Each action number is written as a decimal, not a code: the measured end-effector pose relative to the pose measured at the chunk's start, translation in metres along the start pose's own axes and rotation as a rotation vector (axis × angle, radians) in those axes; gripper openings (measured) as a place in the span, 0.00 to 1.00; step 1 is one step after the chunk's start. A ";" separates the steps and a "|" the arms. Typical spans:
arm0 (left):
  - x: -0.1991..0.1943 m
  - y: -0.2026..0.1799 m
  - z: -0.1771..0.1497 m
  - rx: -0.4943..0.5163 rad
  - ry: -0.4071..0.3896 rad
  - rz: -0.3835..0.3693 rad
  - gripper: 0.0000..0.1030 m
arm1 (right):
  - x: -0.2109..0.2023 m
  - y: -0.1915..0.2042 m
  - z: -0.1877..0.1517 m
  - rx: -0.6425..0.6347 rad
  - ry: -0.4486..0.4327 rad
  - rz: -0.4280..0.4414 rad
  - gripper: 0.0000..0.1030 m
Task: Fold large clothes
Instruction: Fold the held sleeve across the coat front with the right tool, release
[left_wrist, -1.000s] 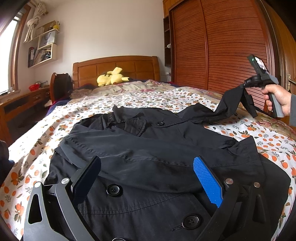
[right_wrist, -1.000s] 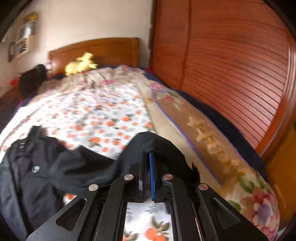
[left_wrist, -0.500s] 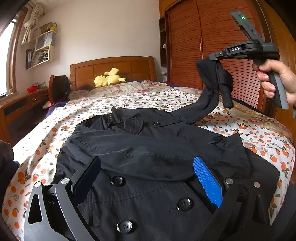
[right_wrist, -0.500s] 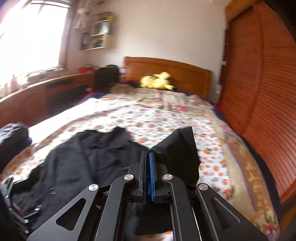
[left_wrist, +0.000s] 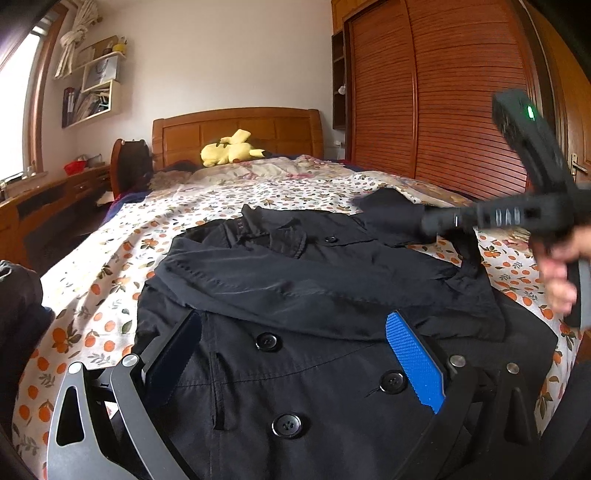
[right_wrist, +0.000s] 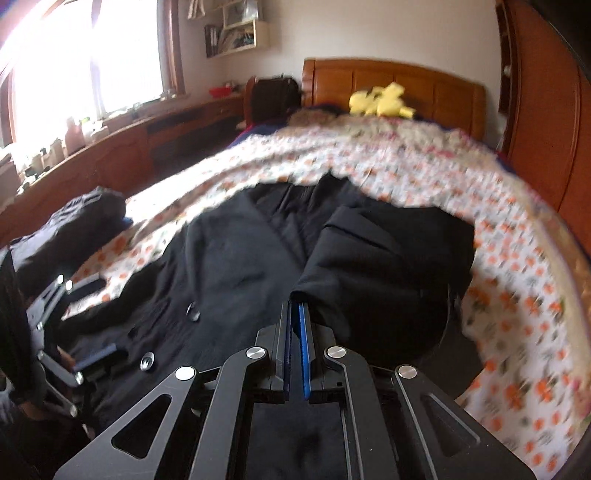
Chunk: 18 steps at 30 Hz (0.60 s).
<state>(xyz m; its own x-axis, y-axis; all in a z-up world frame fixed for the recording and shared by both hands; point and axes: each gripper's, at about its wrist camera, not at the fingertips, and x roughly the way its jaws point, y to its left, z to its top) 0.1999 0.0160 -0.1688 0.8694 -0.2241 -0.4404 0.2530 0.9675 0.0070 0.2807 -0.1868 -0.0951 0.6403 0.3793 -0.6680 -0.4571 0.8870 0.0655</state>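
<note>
A black button-front coat (left_wrist: 325, 280) lies face up on the bed, collar toward the headboard, its left sleeve folded across the chest. My left gripper (left_wrist: 295, 354) is open and empty, low over the coat's lower front near the buttons. My right gripper (right_wrist: 295, 314) is shut on the cuff of the coat's right sleeve (right_wrist: 388, 258) and holds it over the coat's right side. In the left wrist view the right gripper (left_wrist: 436, 221) is blurred at the right, with the sleeve (left_wrist: 388, 206) draped from it.
The bed has an orange-print sheet (left_wrist: 122, 266), a wooden headboard (left_wrist: 236, 129) and a yellow plush toy (left_wrist: 231, 151). A wooden wardrobe (left_wrist: 461, 96) stands along the right. A dark clothes pile (right_wrist: 74, 221) lies at the left edge. A desk (right_wrist: 122, 144) runs under the window.
My right gripper swung the sleeve up from the bed's right side, then down and inward over the coat. My left gripper stayed open, drawing back slightly toward the hem.
</note>
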 end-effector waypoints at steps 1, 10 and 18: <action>0.000 0.001 0.000 -0.001 -0.001 0.001 0.98 | 0.005 0.002 -0.005 0.006 0.010 0.005 0.04; 0.005 0.001 -0.001 0.000 0.012 0.008 0.98 | 0.009 0.016 -0.038 0.015 0.056 -0.006 0.23; 0.015 -0.015 -0.001 0.028 0.032 -0.007 0.98 | -0.026 0.011 -0.060 -0.016 -0.013 -0.086 0.33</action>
<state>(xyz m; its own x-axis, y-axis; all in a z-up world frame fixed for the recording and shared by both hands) 0.2087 -0.0014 -0.1768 0.8535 -0.2269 -0.4691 0.2714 0.9620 0.0286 0.2222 -0.2027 -0.1212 0.6853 0.3054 -0.6611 -0.4099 0.9121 -0.0034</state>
